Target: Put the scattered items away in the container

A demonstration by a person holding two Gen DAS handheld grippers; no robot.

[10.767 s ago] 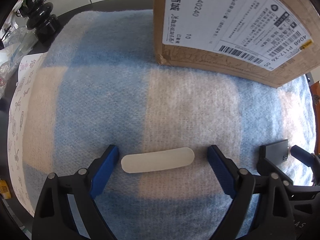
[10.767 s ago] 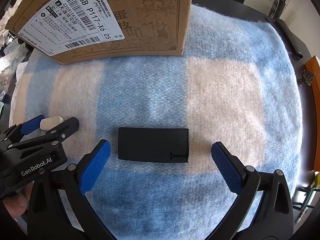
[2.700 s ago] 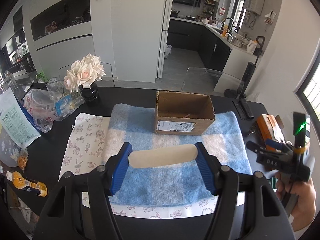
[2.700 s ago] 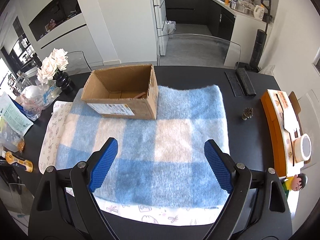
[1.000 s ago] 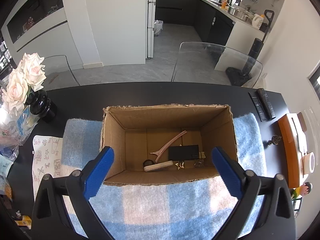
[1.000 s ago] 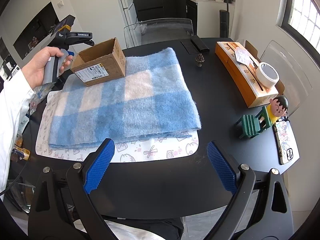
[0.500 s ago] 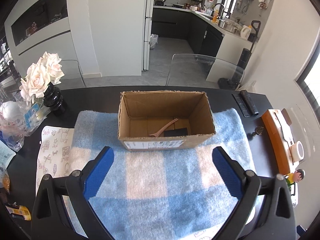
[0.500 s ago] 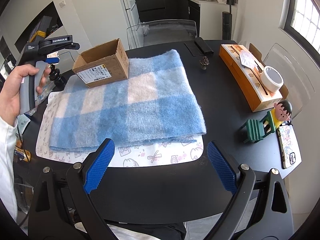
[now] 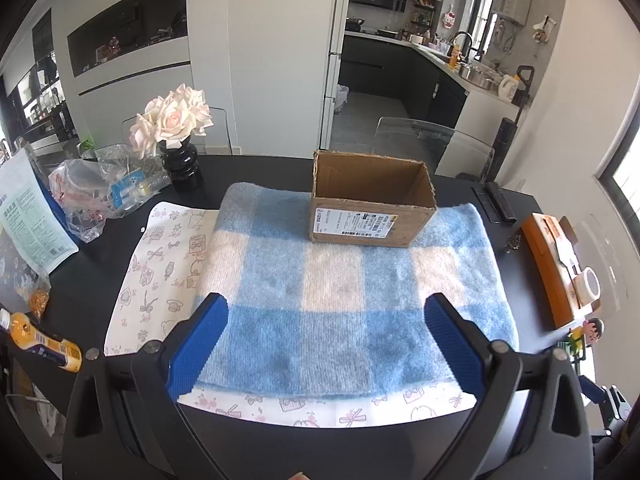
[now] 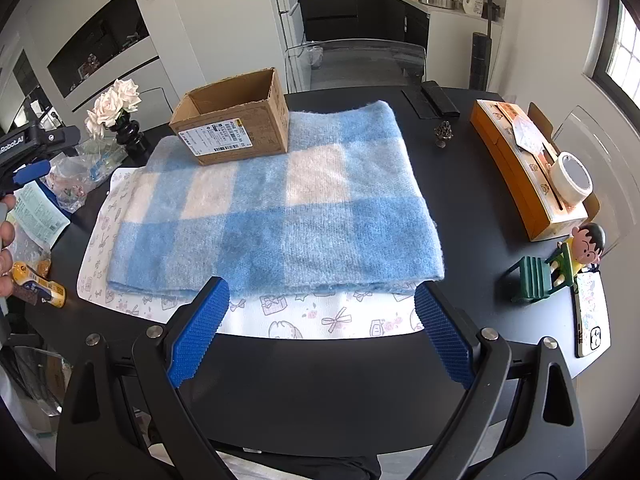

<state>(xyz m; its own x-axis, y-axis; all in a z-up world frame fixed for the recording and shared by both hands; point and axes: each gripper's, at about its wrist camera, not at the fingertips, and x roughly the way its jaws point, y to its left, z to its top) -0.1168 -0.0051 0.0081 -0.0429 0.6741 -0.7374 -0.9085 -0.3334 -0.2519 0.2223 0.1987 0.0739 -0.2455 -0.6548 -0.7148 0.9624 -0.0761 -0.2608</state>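
Left tool (image 9: 326, 340) has drawn back from the cardboard box (image 9: 370, 210).
Both tools gape wide and empty; right tool (image 10: 320, 328) hovers over the counter (image 10: 472, 216) edge.

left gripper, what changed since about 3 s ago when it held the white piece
The left gripper let the white piece go into the cardboard box and has pulled back toward the near table edge, open and holding nothing. The right gripper also backed off, open as before. The box and the blue checked blanket stayed put; no items show on the blanket.
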